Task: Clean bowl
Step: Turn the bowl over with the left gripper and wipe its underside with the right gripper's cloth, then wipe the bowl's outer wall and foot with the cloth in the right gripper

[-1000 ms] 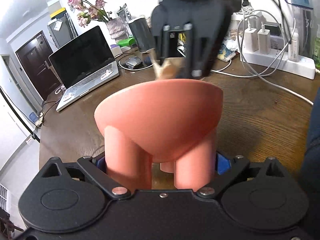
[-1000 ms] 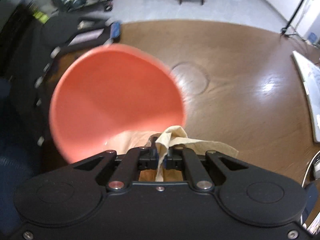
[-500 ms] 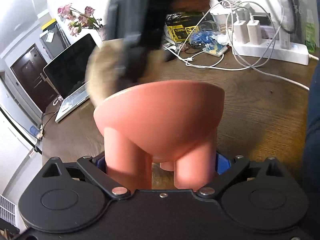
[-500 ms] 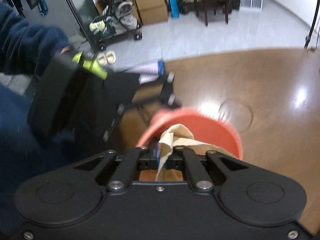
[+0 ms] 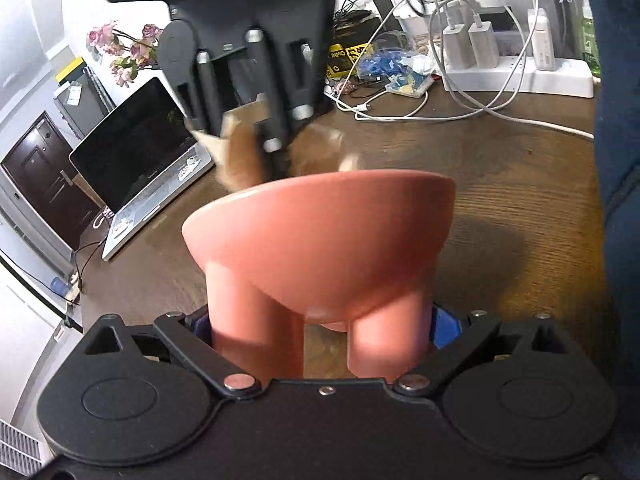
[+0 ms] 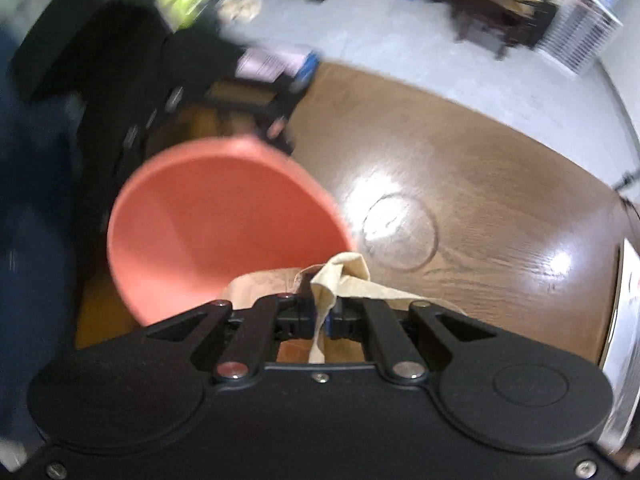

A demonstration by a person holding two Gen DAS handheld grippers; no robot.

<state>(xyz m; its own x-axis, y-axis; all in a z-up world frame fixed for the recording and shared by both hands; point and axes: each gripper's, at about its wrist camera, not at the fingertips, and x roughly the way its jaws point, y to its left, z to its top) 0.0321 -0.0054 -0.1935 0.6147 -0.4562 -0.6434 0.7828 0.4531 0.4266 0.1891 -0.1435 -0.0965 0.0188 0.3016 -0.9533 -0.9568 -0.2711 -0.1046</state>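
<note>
A salmon-pink bowl (image 5: 324,236) with stubby legs fills the left wrist view. My left gripper (image 5: 320,336) is shut on its legs and holds it above the brown table. My right gripper (image 6: 324,312) is shut on a beige cloth (image 6: 344,276) and holds it at the bowl's near rim; the bowl's inside (image 6: 216,224) faces the right wrist camera. In the left wrist view the right gripper (image 5: 260,148) comes down over the bowl's far rim with the blurred cloth (image 5: 240,152).
On the wooden table (image 5: 500,184) lie an open laptop (image 5: 140,160) at left, and a white power strip (image 5: 520,80) with chargers and tangled cables at the back. A vase of pink flowers (image 5: 120,48) stands behind the laptop. A water ring (image 6: 400,232) marks the table.
My right gripper with the cloth has swept around inside the bowl, tilting back down towards the bowl's inside. The left gripper keeps the bowl nearly still.
</note>
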